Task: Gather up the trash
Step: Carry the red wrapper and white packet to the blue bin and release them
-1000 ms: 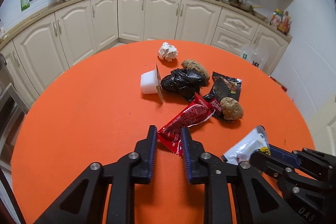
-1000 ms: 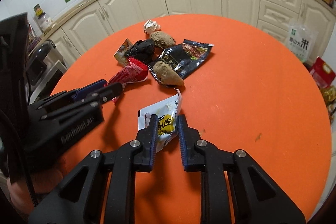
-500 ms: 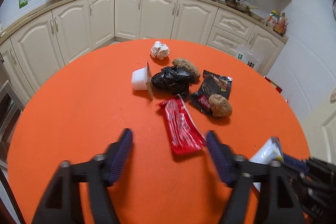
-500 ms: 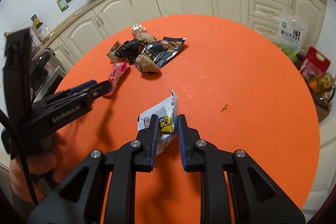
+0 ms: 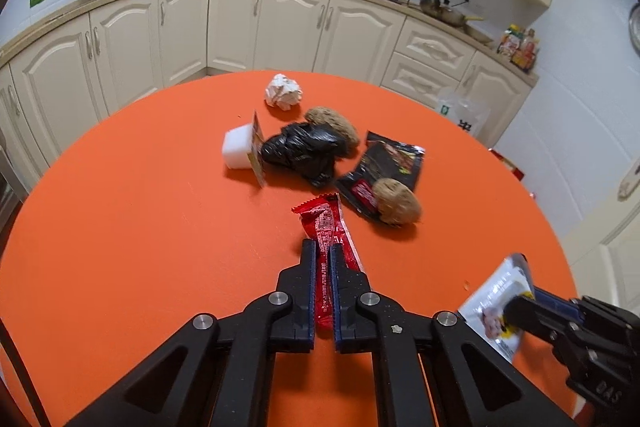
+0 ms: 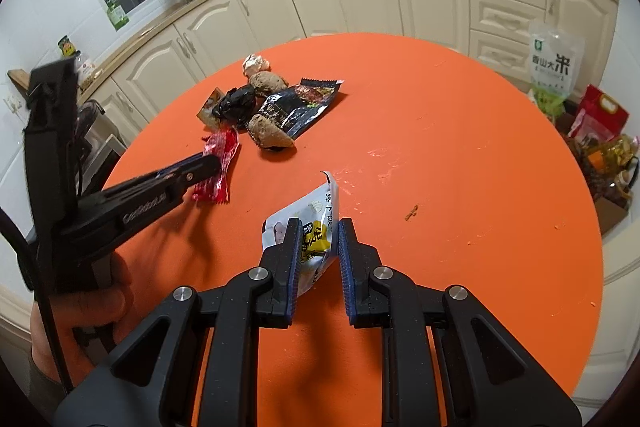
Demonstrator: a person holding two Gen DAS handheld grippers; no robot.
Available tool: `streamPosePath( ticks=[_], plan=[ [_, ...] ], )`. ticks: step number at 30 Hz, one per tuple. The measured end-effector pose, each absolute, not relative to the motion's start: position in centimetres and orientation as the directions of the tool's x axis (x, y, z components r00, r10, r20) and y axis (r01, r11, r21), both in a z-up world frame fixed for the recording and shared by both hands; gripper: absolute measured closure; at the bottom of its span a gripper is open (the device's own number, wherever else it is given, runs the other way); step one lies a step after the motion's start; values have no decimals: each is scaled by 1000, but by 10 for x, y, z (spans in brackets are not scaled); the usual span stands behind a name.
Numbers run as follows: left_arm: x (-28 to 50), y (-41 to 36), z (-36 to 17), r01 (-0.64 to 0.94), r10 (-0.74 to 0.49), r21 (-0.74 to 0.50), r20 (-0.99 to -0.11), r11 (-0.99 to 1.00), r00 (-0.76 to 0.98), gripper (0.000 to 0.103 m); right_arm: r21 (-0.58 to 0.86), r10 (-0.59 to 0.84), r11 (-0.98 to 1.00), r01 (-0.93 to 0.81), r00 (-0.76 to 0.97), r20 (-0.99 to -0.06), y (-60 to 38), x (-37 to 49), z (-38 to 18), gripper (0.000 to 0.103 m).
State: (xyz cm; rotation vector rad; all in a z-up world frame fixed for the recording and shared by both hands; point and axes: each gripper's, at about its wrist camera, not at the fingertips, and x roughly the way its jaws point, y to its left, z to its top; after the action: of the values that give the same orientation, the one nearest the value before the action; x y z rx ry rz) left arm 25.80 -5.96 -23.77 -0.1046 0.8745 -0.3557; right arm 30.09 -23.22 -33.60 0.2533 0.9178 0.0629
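My left gripper (image 5: pixel 322 251) is shut on a red snack wrapper (image 5: pixel 326 223), which also shows in the right wrist view (image 6: pixel 218 167) just above the orange table. My right gripper (image 6: pixel 319 231) is shut on a white and yellow wrapper (image 6: pixel 310 223), which shows at the lower right of the left wrist view (image 5: pixel 496 301). Further back lie a black wrapper (image 5: pixel 384 169), two brown lumps (image 5: pixel 396 201) (image 5: pixel 332 121), a crumpled black bag (image 5: pixel 304 149), a white cup with peeled lid (image 5: pixel 239 149) and a crumpled white paper ball (image 5: pixel 283 95).
The round orange table (image 5: pixel 120 219) stands in a kitchen with cream cabinets (image 5: pixel 240 23) behind. Bags of groceries (image 6: pixel 556 67) stand on the floor to the right of the table. Small crumbs (image 6: pixel 411 213) lie on the table right of my right gripper.
My left gripper opened wide half a second ago and has now shut on the red wrapper. My right gripper still holds the white wrapper, its jaws now slightly wider apart.
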Motion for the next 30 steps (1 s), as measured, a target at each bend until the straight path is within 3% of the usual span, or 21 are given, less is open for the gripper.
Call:
streamPosePath(
  ticks=[17, 30],
  plan=[
    [156, -113, -170, 385, -406, -175, -614, 906, 677, 101, 279, 128, 955, 99, 709, -693, -268, 240, -292, 86],
    [86, -202, -123, 556, -526, -120, -532, 822, 663, 101, 263, -43, 938, 228, 826, -562, -348, 148, -227, 86]
  ],
)
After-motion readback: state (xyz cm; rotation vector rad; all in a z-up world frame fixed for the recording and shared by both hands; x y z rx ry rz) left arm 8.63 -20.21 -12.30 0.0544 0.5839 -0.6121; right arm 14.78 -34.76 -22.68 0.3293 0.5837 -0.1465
